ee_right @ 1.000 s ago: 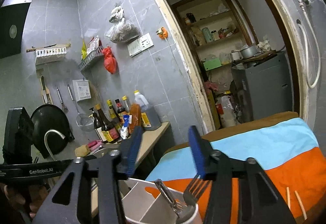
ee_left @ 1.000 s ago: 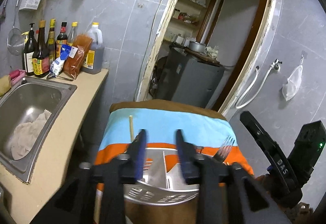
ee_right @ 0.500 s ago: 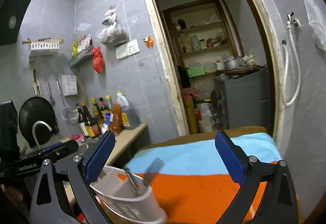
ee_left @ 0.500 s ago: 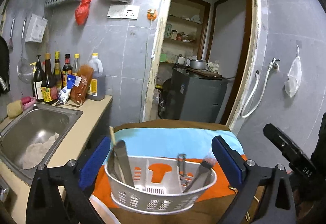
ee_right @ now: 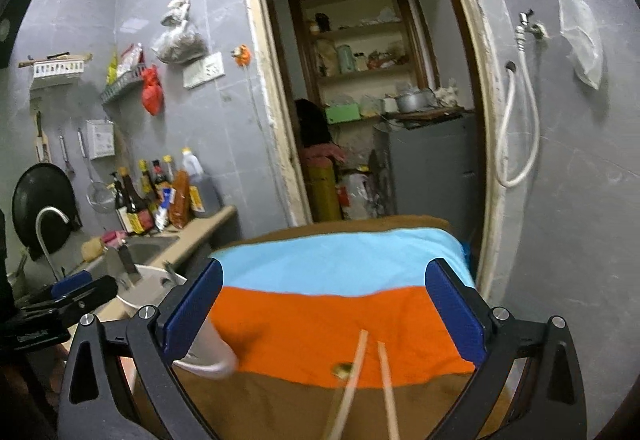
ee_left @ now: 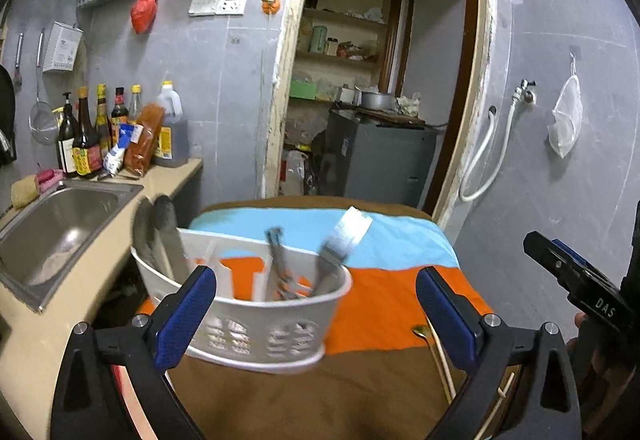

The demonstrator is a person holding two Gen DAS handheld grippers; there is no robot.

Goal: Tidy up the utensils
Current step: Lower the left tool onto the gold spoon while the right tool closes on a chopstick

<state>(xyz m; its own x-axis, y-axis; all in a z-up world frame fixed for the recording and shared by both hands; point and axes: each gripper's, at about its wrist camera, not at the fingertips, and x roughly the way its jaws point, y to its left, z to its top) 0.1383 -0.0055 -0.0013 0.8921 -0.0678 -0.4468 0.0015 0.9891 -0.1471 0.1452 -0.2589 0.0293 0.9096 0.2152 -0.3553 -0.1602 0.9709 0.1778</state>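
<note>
Both grippers gaped wide and empty — the left gripper (ee_left: 316,304) facing the white utensil caddy (ee_left: 256,324) on the striped cloth (ee_left: 392,304), the right gripper (ee_right: 324,304) above two chopsticks (ee_right: 360,380) — the doorway (ee_right: 360,100) beyond.

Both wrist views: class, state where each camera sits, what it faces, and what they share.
Left wrist: behind the open left claw, facing the white plastic utensil caddy; right claw at the edge.
Right wrist: behind the open right claw, facing two wooden chopsticks.
Shared: striped cloth, doorway.
</note>
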